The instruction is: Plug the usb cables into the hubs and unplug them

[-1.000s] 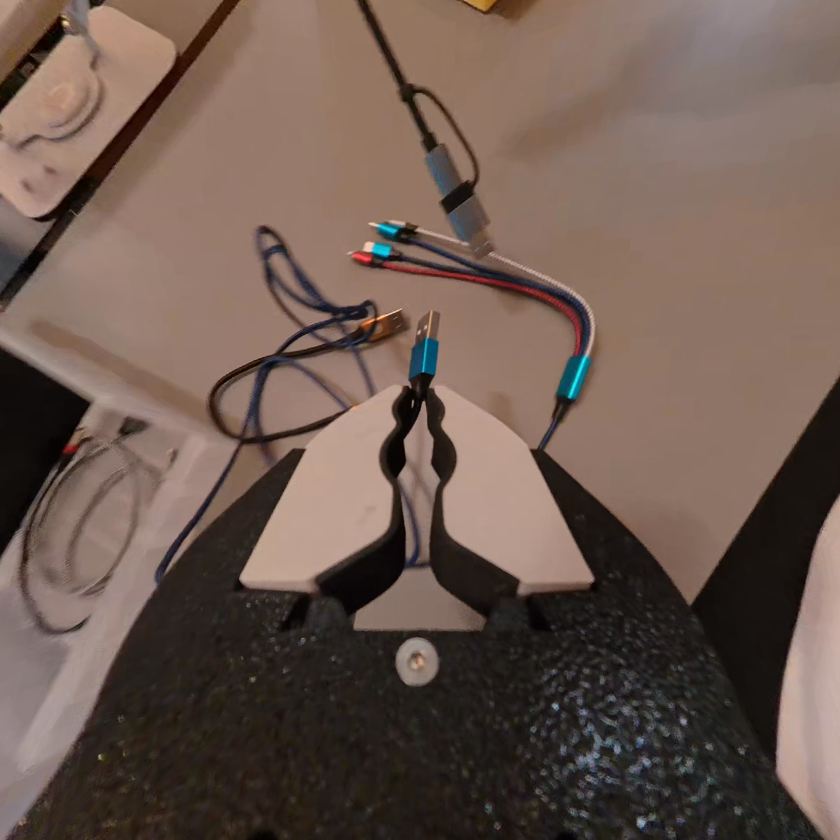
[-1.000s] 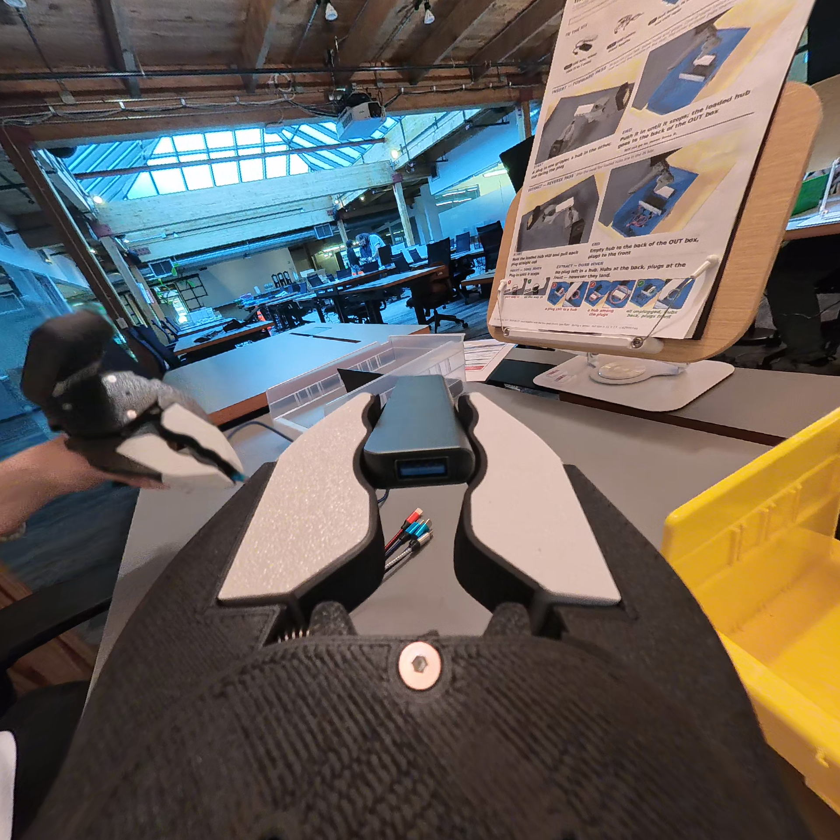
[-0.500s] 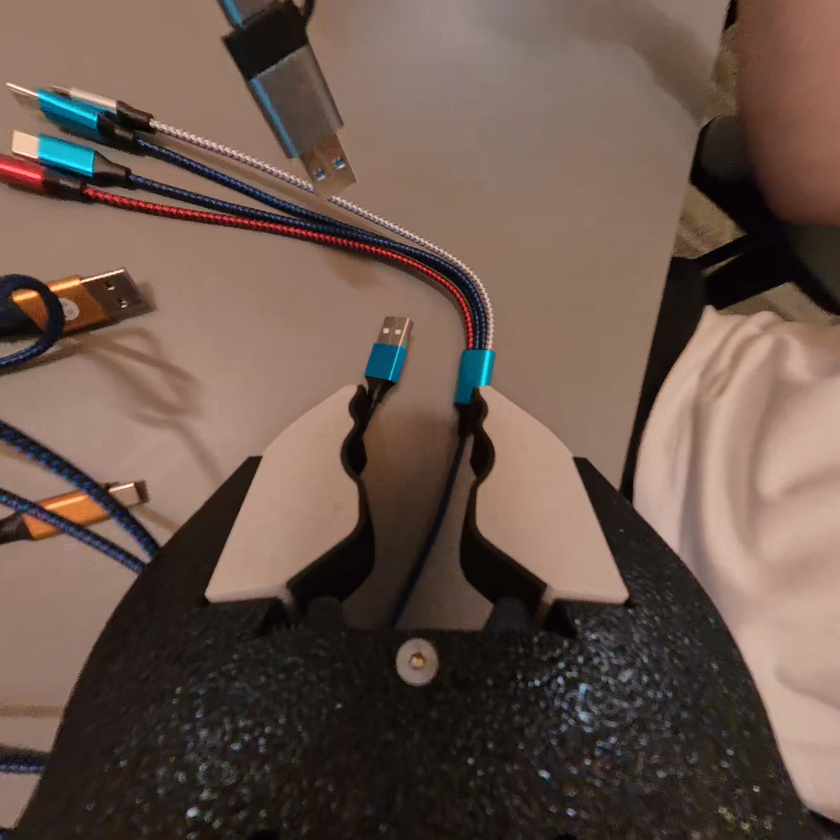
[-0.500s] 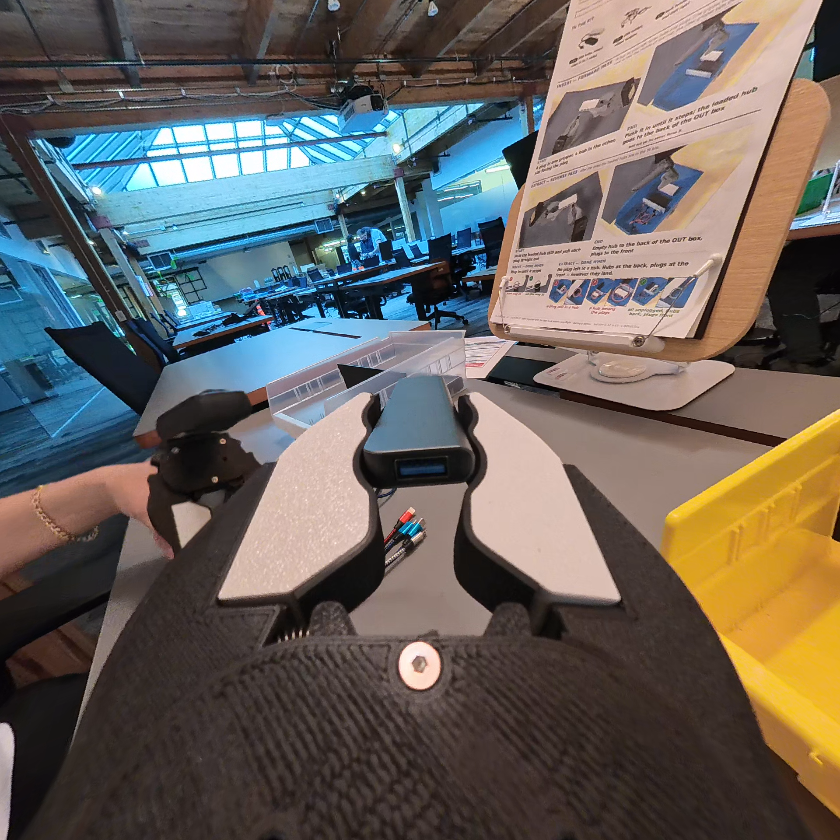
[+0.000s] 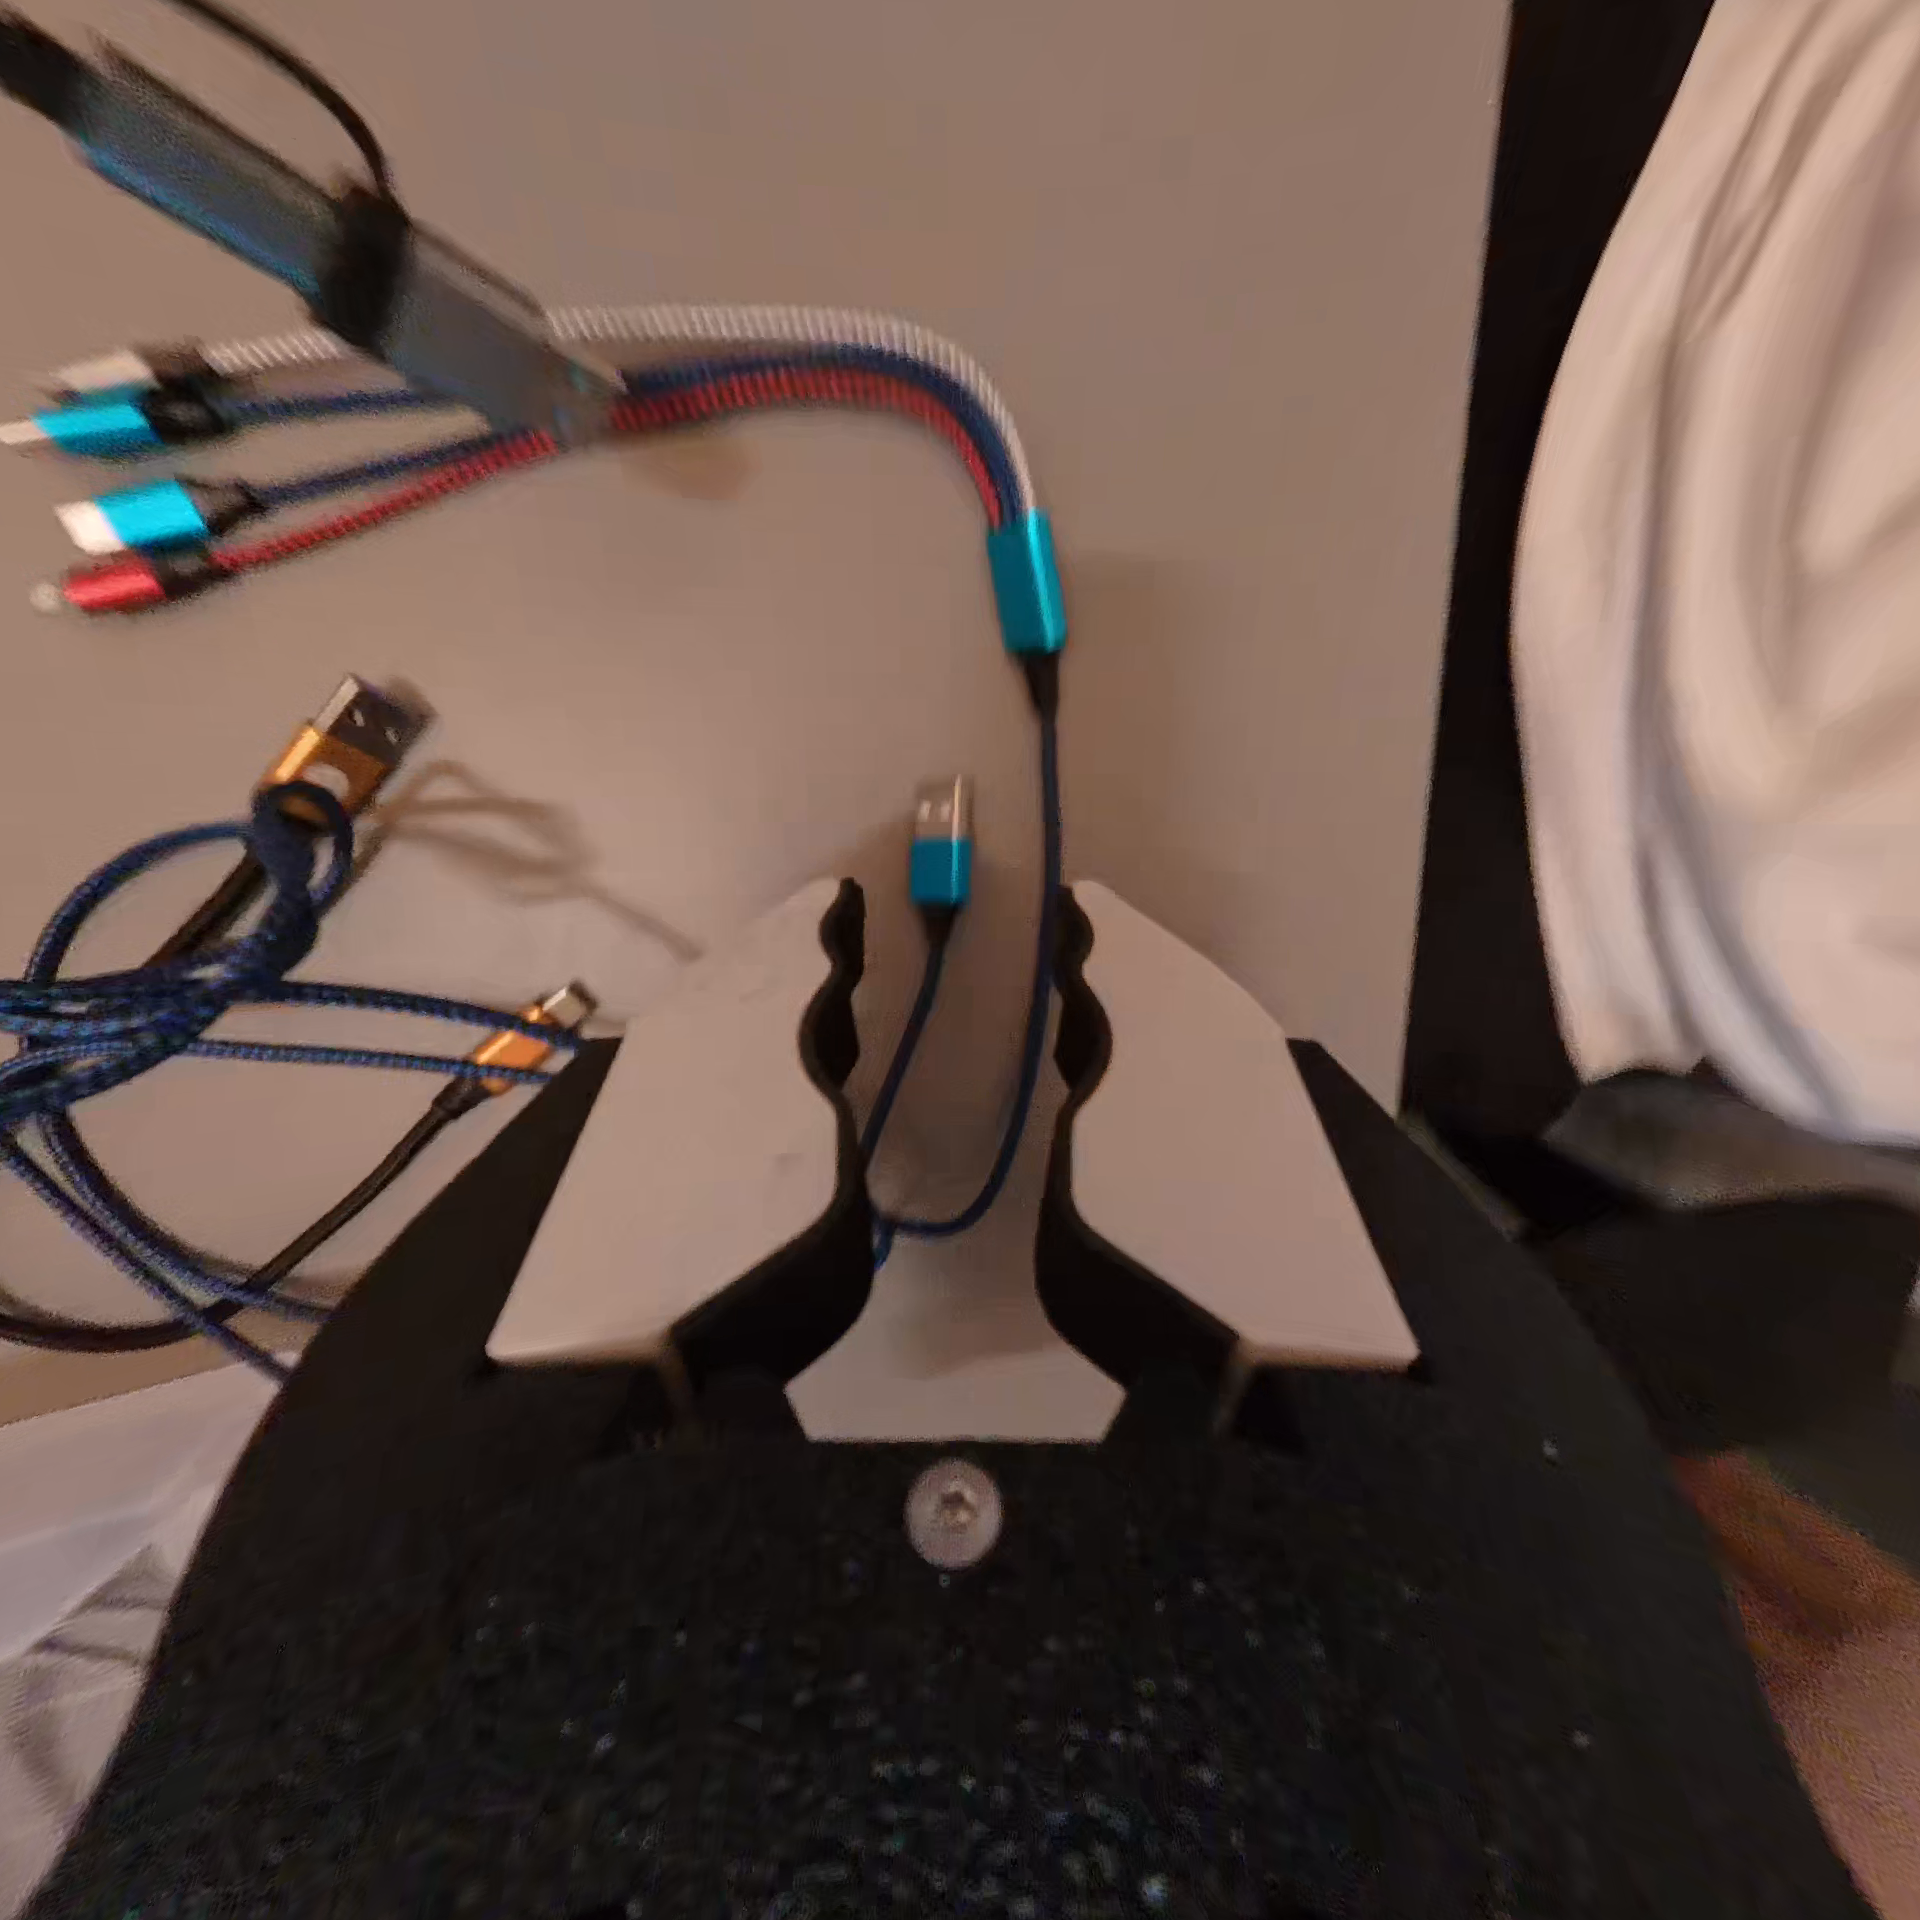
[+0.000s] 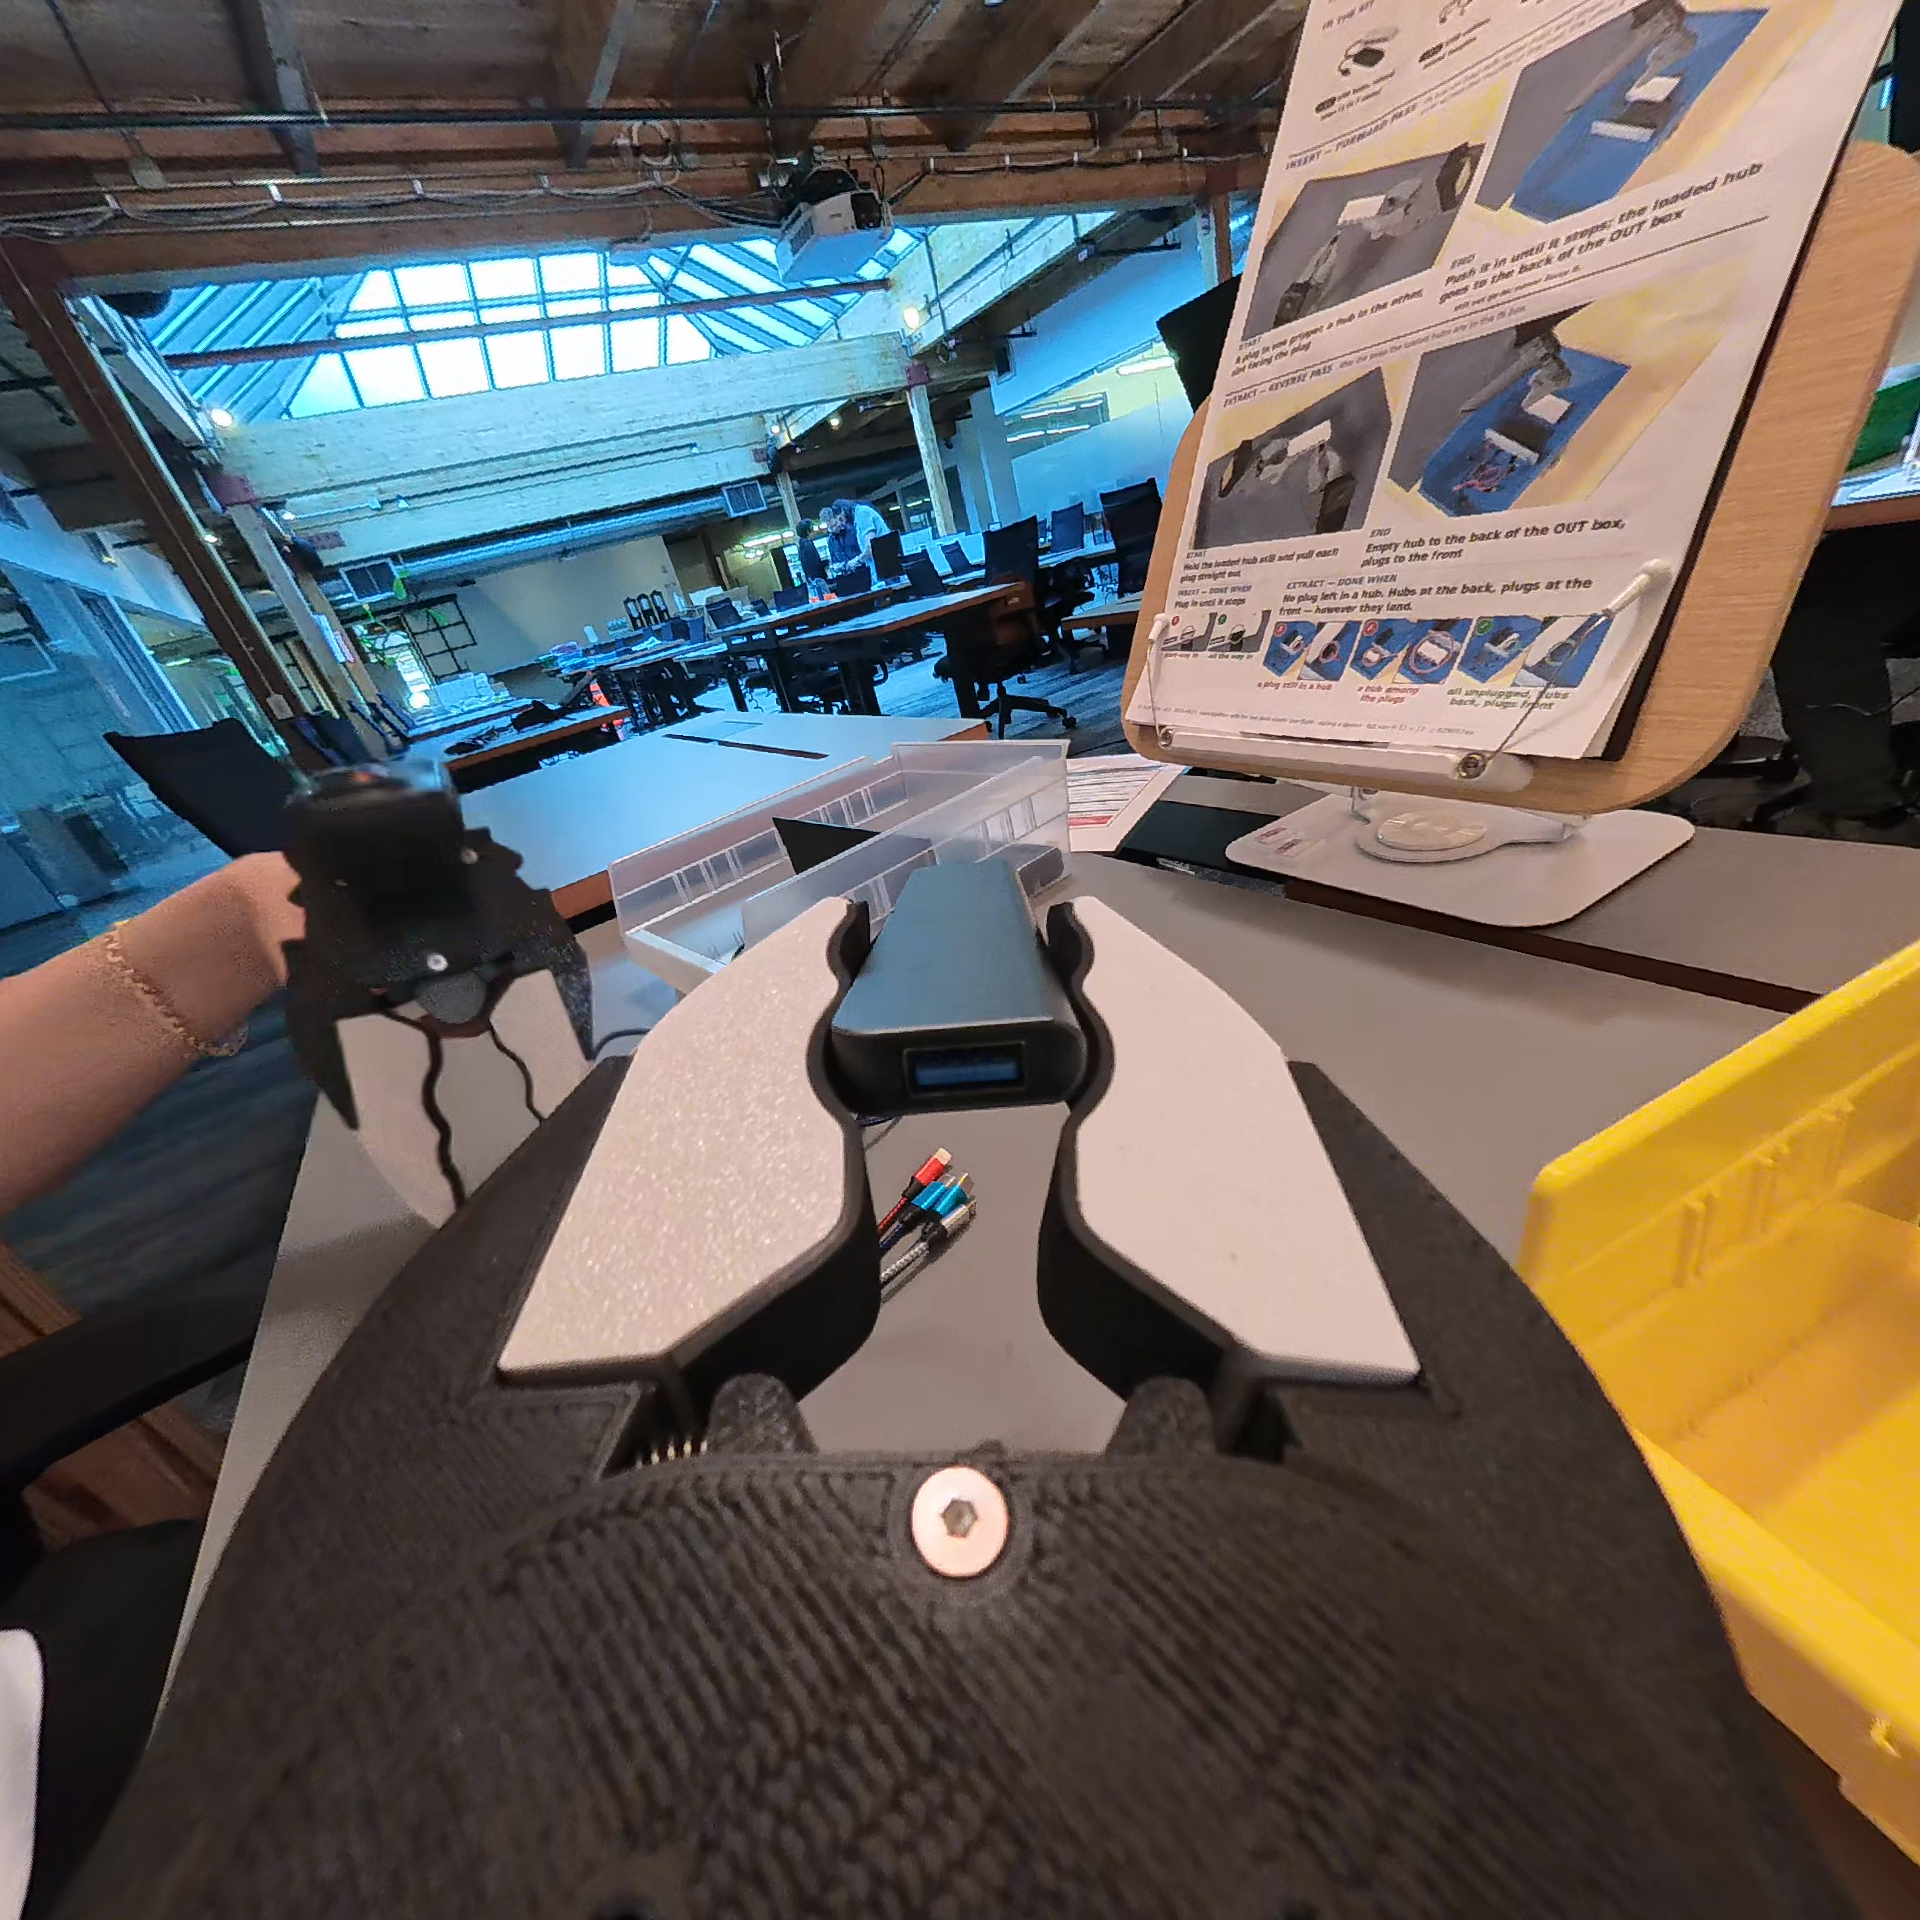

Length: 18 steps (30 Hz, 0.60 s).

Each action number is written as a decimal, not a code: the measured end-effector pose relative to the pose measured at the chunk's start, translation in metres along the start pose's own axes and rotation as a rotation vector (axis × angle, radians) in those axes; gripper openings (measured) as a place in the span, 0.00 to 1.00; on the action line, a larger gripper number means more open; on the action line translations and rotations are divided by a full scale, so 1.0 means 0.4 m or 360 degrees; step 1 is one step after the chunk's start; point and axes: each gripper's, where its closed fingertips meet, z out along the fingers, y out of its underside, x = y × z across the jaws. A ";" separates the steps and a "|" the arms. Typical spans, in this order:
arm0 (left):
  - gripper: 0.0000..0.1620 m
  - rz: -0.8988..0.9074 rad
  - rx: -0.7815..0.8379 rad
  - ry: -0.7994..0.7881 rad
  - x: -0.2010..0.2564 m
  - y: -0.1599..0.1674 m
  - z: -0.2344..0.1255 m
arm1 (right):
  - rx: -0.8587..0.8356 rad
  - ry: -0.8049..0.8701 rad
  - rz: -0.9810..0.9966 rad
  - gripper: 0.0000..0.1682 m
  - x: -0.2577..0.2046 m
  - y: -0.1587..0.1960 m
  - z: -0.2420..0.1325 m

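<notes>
My left gripper is open over the grey table. A blue USB-A plug lies loose between its fingertips, and its thin blue cable loops back between the fingers. The cable's blue splitter sleeve and its several braided ends lie beyond. My right gripper is shut on a dark grey hub, held above the table with its blue port facing the camera. The hub's own grey plug hangs at the upper left of the left wrist view. The left gripper also shows at the left of the right wrist view.
Gold-ended plugs and a tangle of blue and black cables lie to the left. A yellow bin stands right of the hub. A clear tray and a wooden stand with a printed sheet are behind. A white-clothed person is at the table's right edge.
My left gripper was shut on the blue plug's cable a second ago. It has opened and let the plug go, then moved lower and closer to the table. The right gripper stays still with the hub.
</notes>
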 end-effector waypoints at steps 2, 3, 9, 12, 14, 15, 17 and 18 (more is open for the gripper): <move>0.21 0.0099 -0.0185 0.0021 -0.011 0.053 0.013 | -0.0005 -0.0005 -0.0004 0.21 -0.003 0.001 0.002; 0.20 0.0114 -0.0245 0.0043 -0.014 0.068 0.016 | -0.0007 -0.0007 -0.0006 0.21 -0.004 0.002 0.002; 0.16 0.0094 -0.0397 0.0206 -0.012 0.087 0.041 | -0.0011 -0.0011 -0.0003 0.21 -0.003 0.004 0.005; 0.15 0.0021 -0.0471 0.0260 -0.019 0.103 0.059 | -0.0011 -0.0012 -0.0002 0.21 -0.003 0.004 0.003; 0.13 -0.0023 -0.0452 0.0313 -0.015 0.100 0.071 | -0.0009 -0.0012 -0.0001 0.21 -0.002 0.003 0.002; 0.12 -0.0029 -0.0428 0.0335 -0.011 0.094 0.075 | -0.0009 -0.0010 -0.0001 0.21 -0.001 0.003 0.001; 0.12 -0.0043 -0.0397 0.0358 -0.006 0.084 0.082 | -0.0007 -0.0010 0.0003 0.21 0.002 0.004 0.000; 0.11 -0.0051 -0.0393 0.0357 -0.007 0.082 0.085 | -0.0007 -0.0010 0.0006 0.21 0.003 0.004 0.000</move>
